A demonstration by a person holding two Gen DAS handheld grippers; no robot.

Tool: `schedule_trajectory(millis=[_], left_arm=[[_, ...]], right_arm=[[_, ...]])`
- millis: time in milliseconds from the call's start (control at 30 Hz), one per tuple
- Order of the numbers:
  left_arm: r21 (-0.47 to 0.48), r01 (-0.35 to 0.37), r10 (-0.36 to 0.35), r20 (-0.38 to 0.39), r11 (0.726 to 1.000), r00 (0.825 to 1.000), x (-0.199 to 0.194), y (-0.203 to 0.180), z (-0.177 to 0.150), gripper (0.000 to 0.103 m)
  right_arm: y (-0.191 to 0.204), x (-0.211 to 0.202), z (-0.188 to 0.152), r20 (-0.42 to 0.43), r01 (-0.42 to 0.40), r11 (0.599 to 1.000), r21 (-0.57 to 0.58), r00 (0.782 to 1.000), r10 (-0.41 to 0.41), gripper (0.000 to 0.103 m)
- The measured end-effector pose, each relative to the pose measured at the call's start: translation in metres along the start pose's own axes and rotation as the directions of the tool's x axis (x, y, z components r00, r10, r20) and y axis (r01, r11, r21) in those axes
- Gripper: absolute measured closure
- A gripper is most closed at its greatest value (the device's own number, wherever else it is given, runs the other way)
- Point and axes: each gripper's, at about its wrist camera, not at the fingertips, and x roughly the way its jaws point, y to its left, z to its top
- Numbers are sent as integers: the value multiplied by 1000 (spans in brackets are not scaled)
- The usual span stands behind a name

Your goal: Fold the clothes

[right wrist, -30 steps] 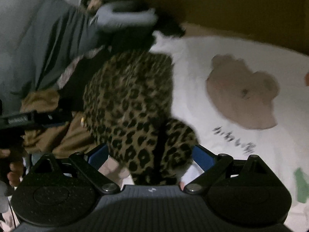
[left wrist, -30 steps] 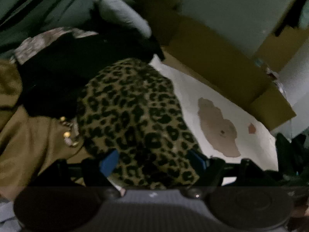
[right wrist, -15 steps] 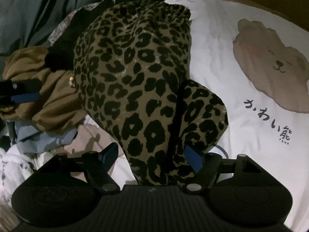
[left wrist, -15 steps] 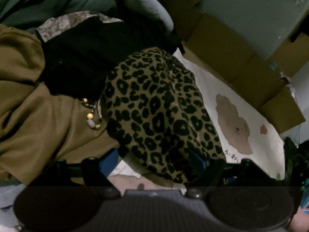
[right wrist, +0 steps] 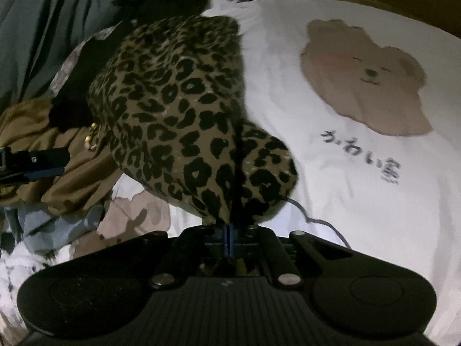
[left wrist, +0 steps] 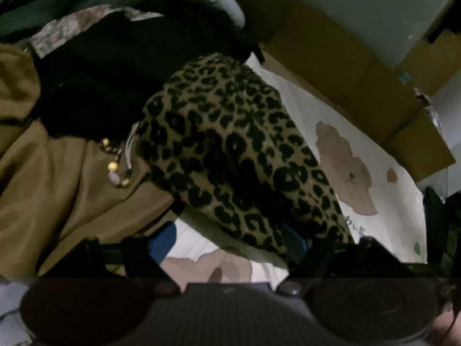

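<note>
A leopard-print garment (left wrist: 230,150) lies bunched on a white bear-print sheet (left wrist: 374,201). In the right wrist view the same leopard-print garment (right wrist: 178,109) runs from the middle down to my right gripper (right wrist: 229,230). Its jaws are closing together, and the blue pads pinch the garment's near edge. My left gripper (left wrist: 227,242) is open, and its blue fingers (left wrist: 162,239) straddle the garment's lower left edge without pressing on it. The right finger is partly hidden under the fabric. The left gripper (right wrist: 34,164) also shows at the left edge of the right wrist view.
An olive-brown garment (left wrist: 57,187) with beads and a black garment (left wrist: 100,80) lie left of the leopard piece. Grey-green cloth (right wrist: 43,28) fills the far left. Cardboard boxes (left wrist: 360,86) stand behind the sheet. A big bear print (right wrist: 366,77) lies to the right.
The right jaws went from wide open to closed on the leopard garment's near edge. Both grippers sank closer to the bed.
</note>
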Motion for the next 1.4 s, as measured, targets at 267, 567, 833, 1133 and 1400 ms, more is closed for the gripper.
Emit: schedule_trajectory(millis=[267, 567, 833, 1133, 1400], left_arm=[[35, 28, -28, -10, 999, 1000, 6, -13, 15, 21], [64, 35, -34, -23, 997, 999, 20, -24, 29, 21], [53, 48, -47, -29, 997, 998, 29, -29, 31, 21], [83, 71, -67, -44, 994, 997, 45, -42, 19, 18], [5, -40, 40, -5, 999, 999, 60, -11, 16, 17]], right_arm=[[-26, -35, -6, 77, 67, 991, 114, 994, -76, 103], [-41, -64, -8, 150, 7, 977, 213, 988, -39, 103], [-75, -101, -15, 204, 10, 947, 322, 976, -80, 103], [-137, -138, -46, 186, 99, 875, 473, 960, -209, 103], [-128, -138, -62, 194, 103, 922, 374, 963, -186, 100]])
